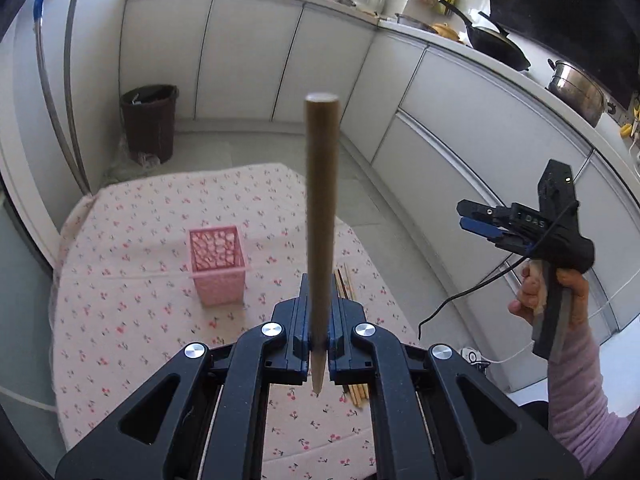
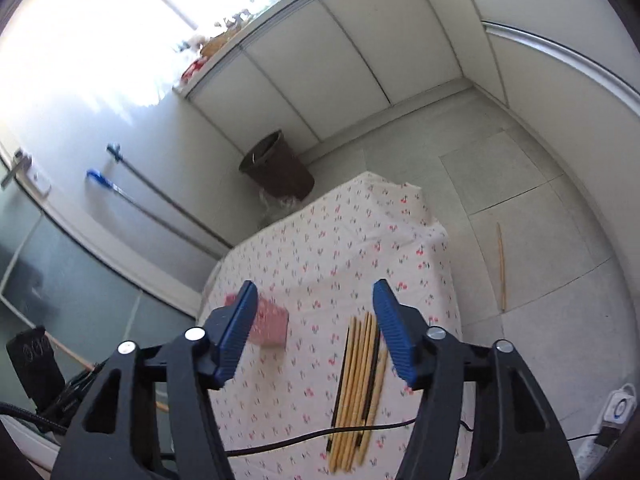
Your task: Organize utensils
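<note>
My left gripper (image 1: 319, 344) is shut on a brown chopstick (image 1: 321, 216), held upright above the table, pointed end down. A pink perforated utensil holder (image 1: 218, 266) stands on the cherry-print tablecloth (image 1: 120, 280), ahead and left of it. A pile of several chopsticks (image 2: 360, 384) lies on the cloth, partly hidden behind the left gripper in the left wrist view (image 1: 347, 282). My right gripper (image 2: 316, 334) is open and empty, held above the pile; it shows in the left wrist view (image 1: 478, 220) off the table's right. The holder (image 2: 268, 322) is blurred behind its left finger.
One chopstick (image 2: 500, 268) lies on the tiled floor right of the table. A dark bin (image 1: 149, 122) stands by the cabinets beyond the table. A black cable (image 2: 320, 436) crosses the pile's near end. A power strip (image 2: 614, 412) lies on the floor at right.
</note>
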`<state>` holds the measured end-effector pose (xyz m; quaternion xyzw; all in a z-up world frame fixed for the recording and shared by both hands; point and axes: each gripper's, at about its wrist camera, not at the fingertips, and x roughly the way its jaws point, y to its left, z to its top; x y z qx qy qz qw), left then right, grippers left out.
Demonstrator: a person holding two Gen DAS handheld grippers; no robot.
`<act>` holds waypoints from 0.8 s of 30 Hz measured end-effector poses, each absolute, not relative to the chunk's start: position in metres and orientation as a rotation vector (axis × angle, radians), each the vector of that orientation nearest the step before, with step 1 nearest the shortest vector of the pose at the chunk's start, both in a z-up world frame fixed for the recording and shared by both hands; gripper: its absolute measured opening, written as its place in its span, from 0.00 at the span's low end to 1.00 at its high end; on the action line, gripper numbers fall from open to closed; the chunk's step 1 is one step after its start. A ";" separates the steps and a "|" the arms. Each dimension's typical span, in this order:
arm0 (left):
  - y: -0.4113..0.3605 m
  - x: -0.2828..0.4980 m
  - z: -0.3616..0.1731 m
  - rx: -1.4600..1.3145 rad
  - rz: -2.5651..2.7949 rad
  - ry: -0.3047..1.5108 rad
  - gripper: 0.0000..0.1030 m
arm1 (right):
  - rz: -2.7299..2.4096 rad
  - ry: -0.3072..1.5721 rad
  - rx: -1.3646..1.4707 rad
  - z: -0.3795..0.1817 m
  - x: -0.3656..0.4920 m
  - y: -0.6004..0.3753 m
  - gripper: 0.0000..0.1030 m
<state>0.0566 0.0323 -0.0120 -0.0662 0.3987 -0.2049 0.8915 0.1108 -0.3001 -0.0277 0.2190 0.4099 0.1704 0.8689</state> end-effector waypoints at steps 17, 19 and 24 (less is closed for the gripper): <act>0.044 0.077 -0.083 -0.111 -0.366 0.943 0.06 | 0.078 1.288 0.364 -0.208 0.208 -0.250 0.26; 0.048 0.078 -0.084 -0.112 -0.362 0.946 0.06 | 0.061 1.298 0.330 -0.210 0.213 -0.242 0.22; 0.056 0.079 -0.086 -0.123 -0.353 0.952 0.06 | 0.010 1.300 0.171 -0.216 0.217 -0.221 0.09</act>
